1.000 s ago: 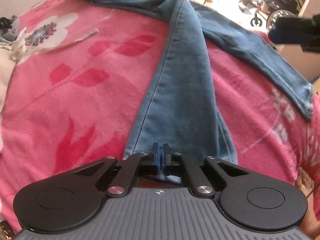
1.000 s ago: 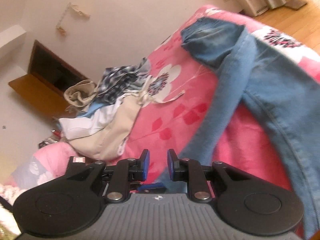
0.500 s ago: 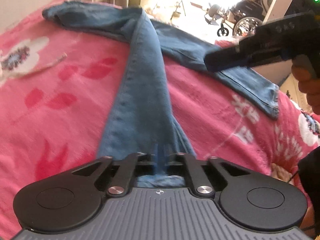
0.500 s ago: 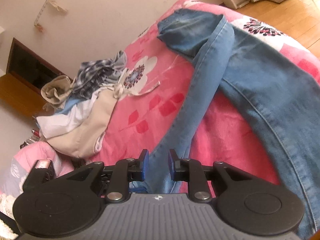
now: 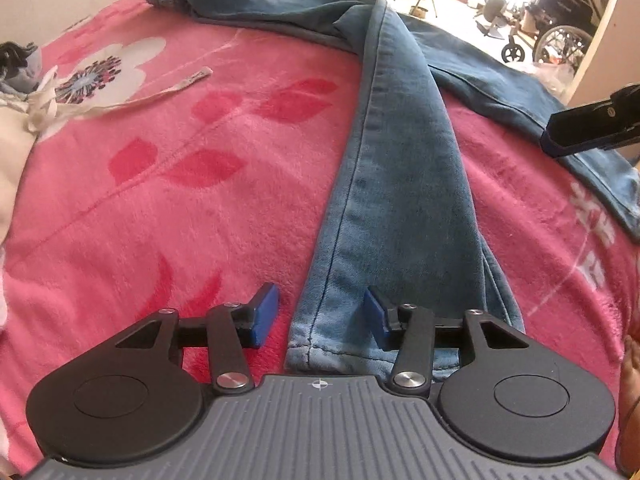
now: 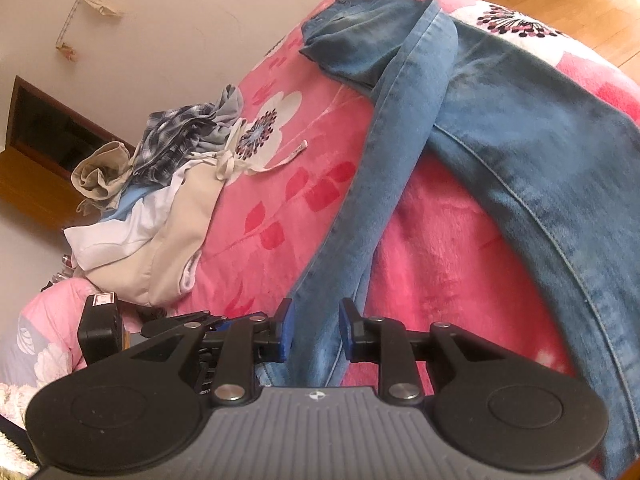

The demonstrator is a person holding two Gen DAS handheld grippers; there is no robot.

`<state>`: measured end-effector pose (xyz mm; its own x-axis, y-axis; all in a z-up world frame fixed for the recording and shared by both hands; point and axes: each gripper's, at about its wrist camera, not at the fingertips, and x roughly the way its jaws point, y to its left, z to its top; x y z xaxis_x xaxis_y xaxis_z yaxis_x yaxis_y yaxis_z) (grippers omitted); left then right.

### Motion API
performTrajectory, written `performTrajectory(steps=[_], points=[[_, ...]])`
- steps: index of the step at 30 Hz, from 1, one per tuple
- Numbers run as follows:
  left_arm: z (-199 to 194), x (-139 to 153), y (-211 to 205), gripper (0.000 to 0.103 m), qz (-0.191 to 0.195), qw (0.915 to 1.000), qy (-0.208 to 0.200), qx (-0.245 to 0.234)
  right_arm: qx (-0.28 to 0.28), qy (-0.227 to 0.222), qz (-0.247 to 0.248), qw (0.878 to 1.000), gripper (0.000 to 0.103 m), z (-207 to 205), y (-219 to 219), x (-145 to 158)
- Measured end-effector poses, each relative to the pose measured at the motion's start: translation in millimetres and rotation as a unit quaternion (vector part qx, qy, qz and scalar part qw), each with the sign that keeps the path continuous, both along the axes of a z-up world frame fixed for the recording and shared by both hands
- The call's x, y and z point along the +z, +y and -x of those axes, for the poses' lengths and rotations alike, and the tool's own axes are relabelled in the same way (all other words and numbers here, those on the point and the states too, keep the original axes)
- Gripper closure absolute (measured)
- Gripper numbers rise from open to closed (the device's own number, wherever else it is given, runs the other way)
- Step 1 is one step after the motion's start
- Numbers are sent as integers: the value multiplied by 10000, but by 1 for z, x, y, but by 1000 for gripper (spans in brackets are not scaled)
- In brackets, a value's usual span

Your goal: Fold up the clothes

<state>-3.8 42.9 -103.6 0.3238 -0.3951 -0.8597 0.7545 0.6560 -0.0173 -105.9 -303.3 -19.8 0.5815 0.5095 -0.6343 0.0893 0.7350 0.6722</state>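
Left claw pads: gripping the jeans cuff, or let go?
Apart. The left wrist view shows the left claw opening; the jeans cuff lies flat between the pads with pink blanket beside the left pad.

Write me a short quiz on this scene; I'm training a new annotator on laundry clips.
1. True or false: the jeans lie spread on a pink flowered blanket.
2. In the right wrist view, where is the pile of clothes? A: on the blanket, left of the jeans. B: on top of the jeans. C: on the wooden floor.
3. Fill in: the white drawstring lies on the blanket, ___ the jeans (touching / apart from).

Key: 1 true. 2 A. 3 apart from.
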Motion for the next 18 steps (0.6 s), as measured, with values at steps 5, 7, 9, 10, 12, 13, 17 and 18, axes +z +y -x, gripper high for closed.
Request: performTrajectory(steps=[5, 7, 9, 10, 12, 13, 17, 18], points=[[9, 3, -2, 94, 16, 9999, -167, -8, -5, -41, 6, 10000, 77, 1, 1, 4], [10, 6, -2, 95, 73, 9998, -194, 29, -3, -65, 14, 10000, 77, 1, 2, 6], [10, 12, -1, 96, 273, 9995, -169, 57, -1, -88, 26, 10000, 77, 1, 3, 7], [11, 16, 0, 96, 401, 9991, -157, 54, -3, -100, 36, 9999, 77, 1, 3, 8], [14, 26, -2, 96, 729, 9973, -98, -41, -25, -129, 61, 9999, 77, 1, 2, 10], [16, 31, -4, 96, 885, 9960, -66, -111, -40, -134, 65, 9999, 77, 1, 2, 10], [28, 45, -15, 96, 1320, 9903, 63, -422, -59, -57, 60, 9999, 76, -1, 1, 8], [32, 46, -18, 96, 1402, 9888, 104, -499, -33, -17, 47, 10000, 76, -1, 1, 7]])
